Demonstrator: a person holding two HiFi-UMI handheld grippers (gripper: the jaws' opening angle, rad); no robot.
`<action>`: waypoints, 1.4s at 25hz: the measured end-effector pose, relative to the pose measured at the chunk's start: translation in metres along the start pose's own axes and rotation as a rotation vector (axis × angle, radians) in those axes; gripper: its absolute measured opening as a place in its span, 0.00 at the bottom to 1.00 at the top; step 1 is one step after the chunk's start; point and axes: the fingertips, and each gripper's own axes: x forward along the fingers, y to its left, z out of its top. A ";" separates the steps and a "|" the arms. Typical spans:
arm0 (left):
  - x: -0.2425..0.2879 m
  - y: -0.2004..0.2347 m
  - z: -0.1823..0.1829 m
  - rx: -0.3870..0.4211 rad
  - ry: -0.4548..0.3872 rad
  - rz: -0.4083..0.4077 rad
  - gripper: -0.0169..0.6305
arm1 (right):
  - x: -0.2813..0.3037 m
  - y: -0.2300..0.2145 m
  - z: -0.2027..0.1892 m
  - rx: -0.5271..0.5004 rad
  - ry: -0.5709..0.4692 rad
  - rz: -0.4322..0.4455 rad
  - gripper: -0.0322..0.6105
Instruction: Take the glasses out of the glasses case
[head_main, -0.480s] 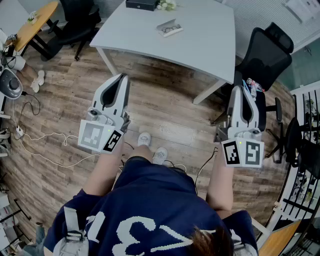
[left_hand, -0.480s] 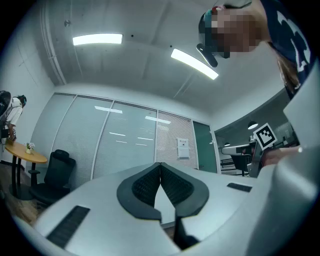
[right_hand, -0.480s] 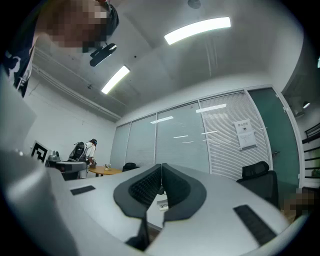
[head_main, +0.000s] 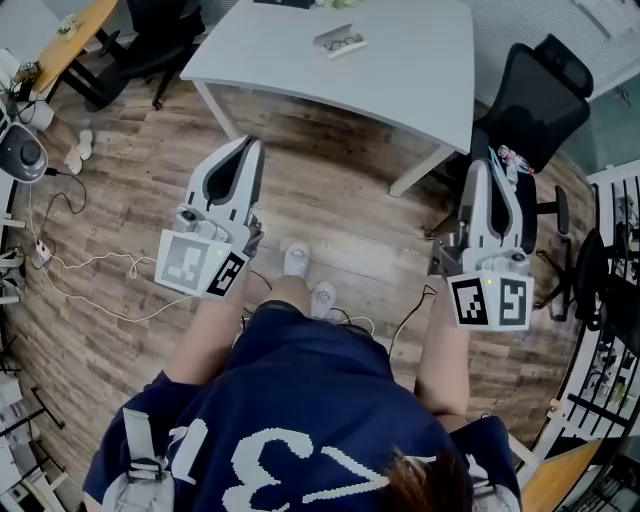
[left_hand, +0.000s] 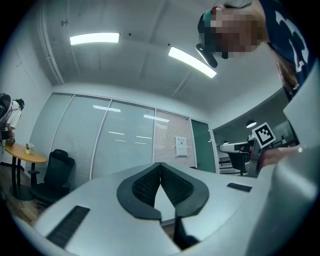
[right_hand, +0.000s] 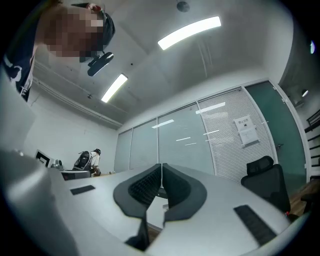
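Note:
A light glasses case (head_main: 340, 42) with dark-framed glasses on it lies on the white table (head_main: 420, 70), far ahead of both grippers. I hold my left gripper (head_main: 251, 150) over the wood floor, short of the table's near edge. Its jaws meet at the tips with nothing between them (left_hand: 160, 165). My right gripper (head_main: 481, 170) is held beside the table's right corner. It is also shut and empty (right_hand: 161, 166). Both point slightly upward, so the gripper views show ceiling, glass walls and blinds, not the case.
Black office chairs stand right of the table (head_main: 540, 95) and at its left (head_main: 150, 40). Cables (head_main: 80, 285) trail over the wood floor at left. A dark box (head_main: 285, 4) sits at the table's far edge. Racks (head_main: 610, 270) line the right side.
The table and the case now sit a little higher in the head view. Both grippers stay shut and keep about the same place in front of the body.

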 end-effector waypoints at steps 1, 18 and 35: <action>0.002 0.002 -0.001 0.000 0.003 0.002 0.05 | 0.003 0.000 -0.001 0.003 -0.002 0.003 0.09; 0.156 0.115 -0.019 -0.011 -0.021 -0.050 0.05 | 0.177 -0.032 -0.016 -0.024 -0.030 -0.009 0.09; 0.280 0.197 -0.068 -0.039 0.024 -0.033 0.05 | 0.329 -0.082 -0.061 -0.014 -0.003 0.031 0.09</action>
